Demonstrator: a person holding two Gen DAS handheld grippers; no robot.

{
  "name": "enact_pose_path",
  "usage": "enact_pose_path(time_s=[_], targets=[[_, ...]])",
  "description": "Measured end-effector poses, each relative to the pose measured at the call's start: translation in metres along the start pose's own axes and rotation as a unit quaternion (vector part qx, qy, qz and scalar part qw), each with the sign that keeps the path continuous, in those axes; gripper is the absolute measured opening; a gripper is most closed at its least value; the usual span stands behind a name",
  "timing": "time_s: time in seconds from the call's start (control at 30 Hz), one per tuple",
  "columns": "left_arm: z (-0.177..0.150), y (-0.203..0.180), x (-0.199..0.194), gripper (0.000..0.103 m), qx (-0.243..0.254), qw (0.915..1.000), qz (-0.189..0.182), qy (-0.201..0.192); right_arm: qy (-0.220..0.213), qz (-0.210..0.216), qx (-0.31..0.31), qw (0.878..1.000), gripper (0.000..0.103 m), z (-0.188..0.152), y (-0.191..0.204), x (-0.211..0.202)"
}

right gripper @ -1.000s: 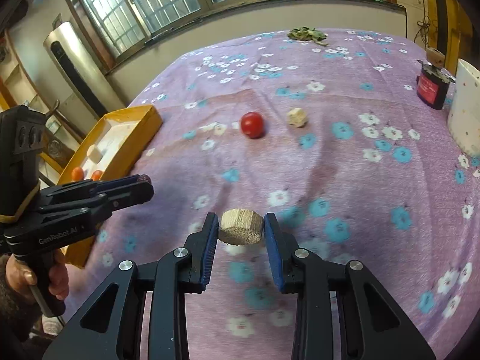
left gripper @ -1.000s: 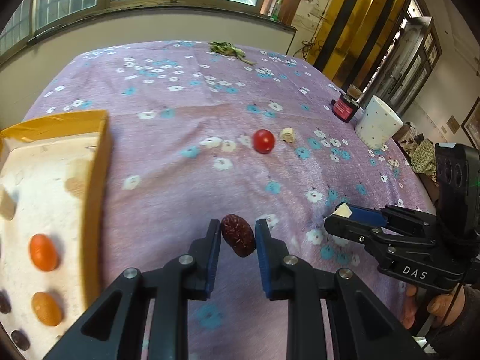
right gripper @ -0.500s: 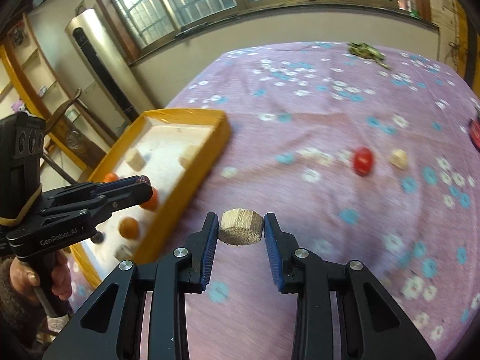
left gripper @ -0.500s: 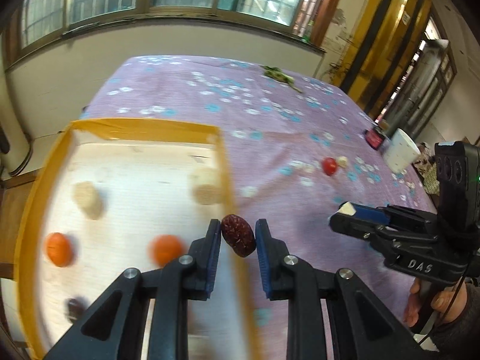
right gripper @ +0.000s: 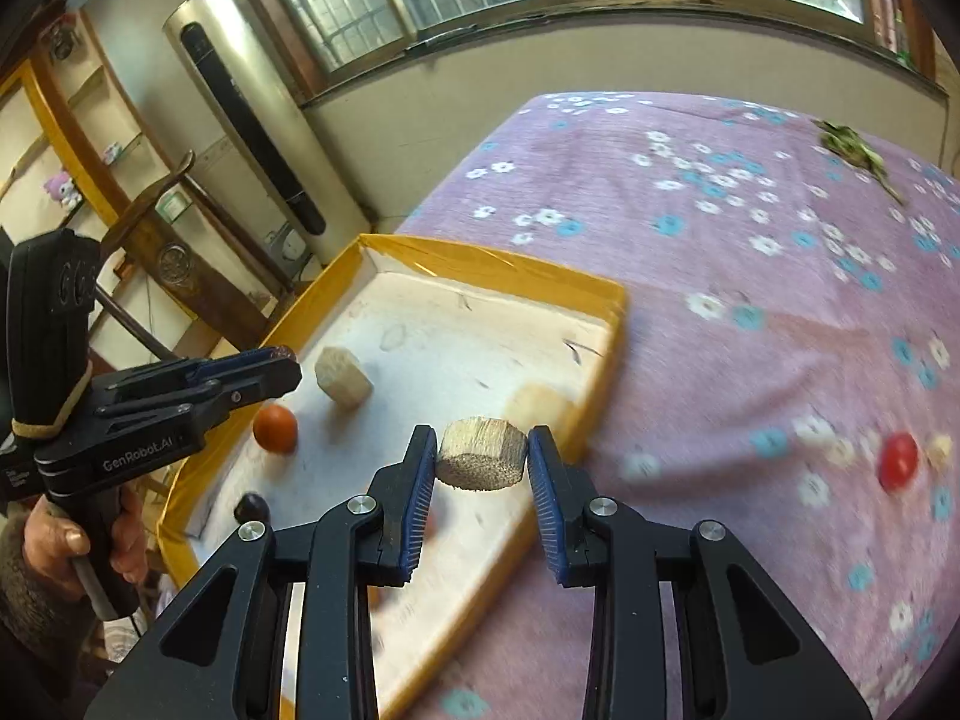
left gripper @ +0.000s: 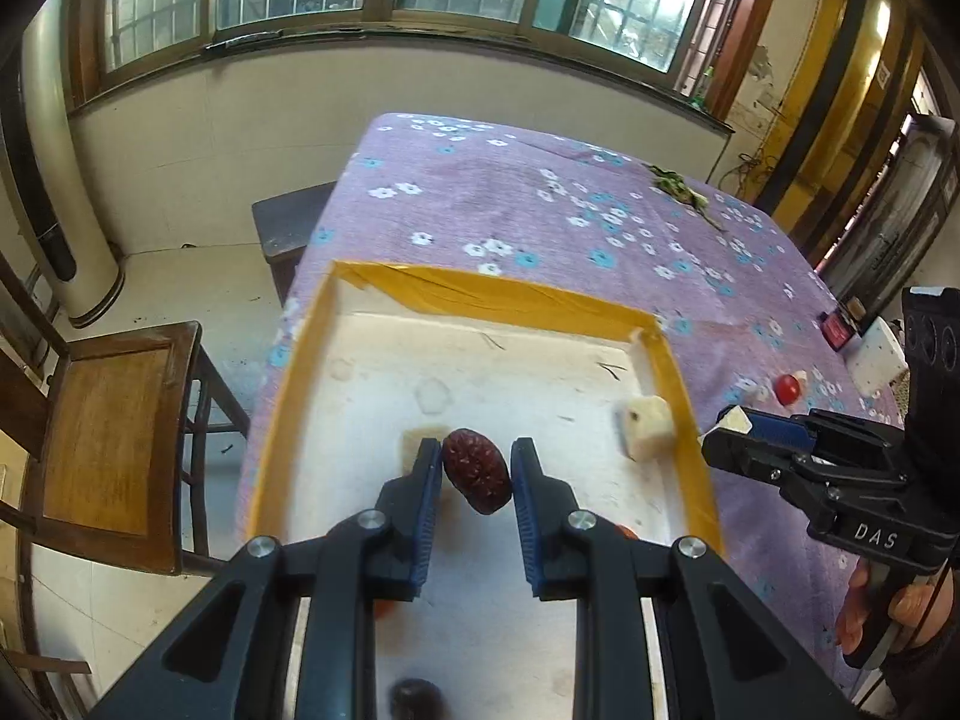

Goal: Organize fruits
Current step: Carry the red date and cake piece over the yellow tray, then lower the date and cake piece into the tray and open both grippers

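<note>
My left gripper (left gripper: 476, 471) pinches a wrinkled dark-red dried date (left gripper: 477, 470) above the white floor of the yellow-rimmed tray (left gripper: 480, 291). My right gripper (right gripper: 482, 461) clamps a pale round fibrous cane slice (right gripper: 482, 461) over the tray's near corner. A red cherry tomato (right gripper: 898, 461) lies on the purple floral cloth (right gripper: 720, 240).

Dark red wrinkled date (left gripper: 477, 471) between blue-padded black jaws; tan cut chunk (right gripper: 482, 461) between the other blue pads; tray (right gripper: 498, 267) yellow-rimmed, white inside, beyond both; orange fruit (right gripper: 275, 428) left of jaws; purple cloth (right gripper: 750, 252) with white-blue flowers; red tomato (right gripper: 898, 461) right
</note>
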State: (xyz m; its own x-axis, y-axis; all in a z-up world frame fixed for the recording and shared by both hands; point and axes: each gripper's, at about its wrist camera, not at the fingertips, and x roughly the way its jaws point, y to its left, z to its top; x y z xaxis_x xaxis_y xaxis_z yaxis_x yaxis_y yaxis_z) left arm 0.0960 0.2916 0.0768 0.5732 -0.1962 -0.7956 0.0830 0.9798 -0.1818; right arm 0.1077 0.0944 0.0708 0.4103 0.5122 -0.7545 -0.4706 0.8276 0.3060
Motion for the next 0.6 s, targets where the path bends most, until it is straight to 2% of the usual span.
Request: enact_pose_path(time_s=[0.3, 0.6], targets=[[0.031, 0.019, 0.038, 0.026, -0.011, 0.9997, 0.014, 0.018, 0.019, -0.015, -0.009, 1.000, 0.030, 0.024, 0.008, 0.047], [0.041, 0.024, 0.075, 0.026, -0.012, 0.9987, 0.024, 0.044, 0.049, -0.026, -0.012, 0.998, 0.030, 0.032, 0.001, 0.080]])
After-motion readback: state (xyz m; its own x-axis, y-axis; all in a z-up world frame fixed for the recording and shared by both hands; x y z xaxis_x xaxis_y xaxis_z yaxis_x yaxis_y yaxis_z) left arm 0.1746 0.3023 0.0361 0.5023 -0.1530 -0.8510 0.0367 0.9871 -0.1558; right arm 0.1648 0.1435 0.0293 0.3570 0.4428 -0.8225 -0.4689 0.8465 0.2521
